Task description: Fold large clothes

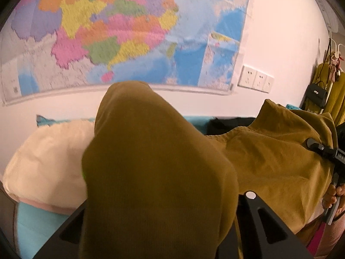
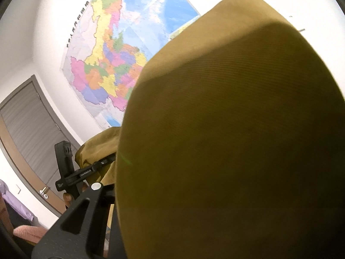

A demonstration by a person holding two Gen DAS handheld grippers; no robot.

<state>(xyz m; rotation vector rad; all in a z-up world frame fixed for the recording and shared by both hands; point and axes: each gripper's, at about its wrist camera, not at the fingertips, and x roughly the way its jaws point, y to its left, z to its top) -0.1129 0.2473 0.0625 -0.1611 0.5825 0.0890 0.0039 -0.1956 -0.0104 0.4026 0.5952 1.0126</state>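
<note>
A large mustard-brown corduroy garment (image 1: 155,172) is held up in the air between both grippers. In the left wrist view it drapes over my left gripper (image 1: 163,222), hiding the fingertips; the fingers close in on the cloth. My right gripper (image 1: 312,145) shows at the right, pinching the garment's other end. In the right wrist view the garment (image 2: 226,129) covers my right gripper (image 2: 138,215) and most of the frame. The left gripper (image 2: 107,160) shows at lower left, shut on the cloth.
A colourful wall map (image 1: 120,32) hangs ahead, with wall sockets (image 1: 256,78) to its right. A cream pillow (image 1: 47,164) lies on a teal bed (image 1: 36,226). Clothes and a black bag (image 1: 317,95) hang at far right. A grey door (image 2: 28,133) stands at left.
</note>
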